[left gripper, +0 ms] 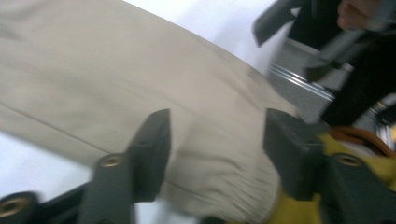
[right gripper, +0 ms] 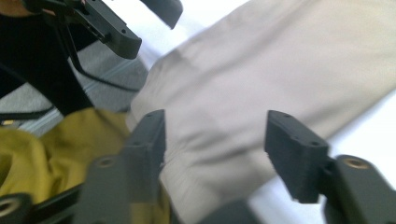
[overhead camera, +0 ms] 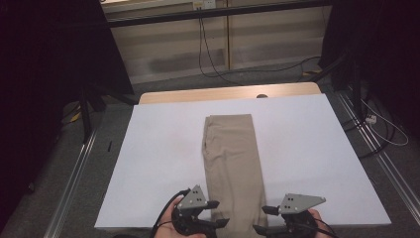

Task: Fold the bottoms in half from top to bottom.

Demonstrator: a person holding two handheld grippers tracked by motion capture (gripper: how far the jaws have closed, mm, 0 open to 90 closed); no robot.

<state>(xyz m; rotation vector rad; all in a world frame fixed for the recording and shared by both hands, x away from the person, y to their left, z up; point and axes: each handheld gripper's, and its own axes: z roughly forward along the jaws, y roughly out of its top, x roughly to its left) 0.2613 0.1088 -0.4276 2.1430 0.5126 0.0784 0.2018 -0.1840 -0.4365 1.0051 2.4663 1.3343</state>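
A pair of beige trousers (overhead camera: 232,158) lies folded into one long narrow strip down the middle of the bench (overhead camera: 307,148), which is covered in white. The strip runs from the far middle of the bench to its near edge, where the end with the gathered band reaches the rim. It lies flat and straight, with a slight crease along its left side near the far end.

The left gripper (overhead camera: 215,213) sits at the near left corner of the strip and the right gripper (overhead camera: 262,219) at the near right corner, both pointing inward at the cloth. In the left gripper view its jaws stand wide apart with the gathered end of the trousers between them, nothing pinched. In the right gripper view the jaws are likewise wide, framing the near edge of the cloth without closing on it. A yellow garment on the person shows just below the bench edge in both gripper views.

The matched placement, one gripper at each near corner, suggests both corners are to be taken together, likely to lift the near end and fold it toward the far end. Taking both corners at once would keep the strip square as it folds.

Beyond the bench lie grey floor, cables and dark curtains.
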